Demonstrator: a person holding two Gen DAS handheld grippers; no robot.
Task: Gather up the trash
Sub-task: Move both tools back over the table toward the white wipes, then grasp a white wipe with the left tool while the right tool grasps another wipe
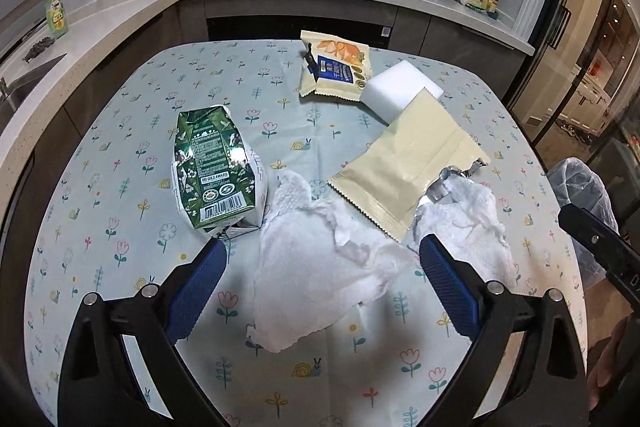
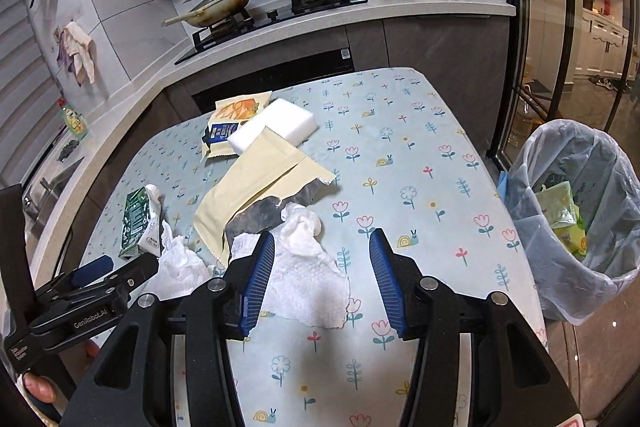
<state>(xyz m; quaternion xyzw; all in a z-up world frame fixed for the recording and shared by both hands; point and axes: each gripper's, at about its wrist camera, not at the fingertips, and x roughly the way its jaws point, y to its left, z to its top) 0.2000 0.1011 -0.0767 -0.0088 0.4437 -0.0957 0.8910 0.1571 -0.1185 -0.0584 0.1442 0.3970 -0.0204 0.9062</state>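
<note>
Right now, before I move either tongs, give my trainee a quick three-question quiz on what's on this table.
1. True or false: the trash bin is still empty.
2. Which item lies partly on the white sponge block? A) green carton B) plain beige wrapper C) crumpled paper towel
3. Fill in: both the left tongs and right tongs are ____, holding nothing.

Key: 1 false, it already holds a green packet; 2 B; 3 open.
</note>
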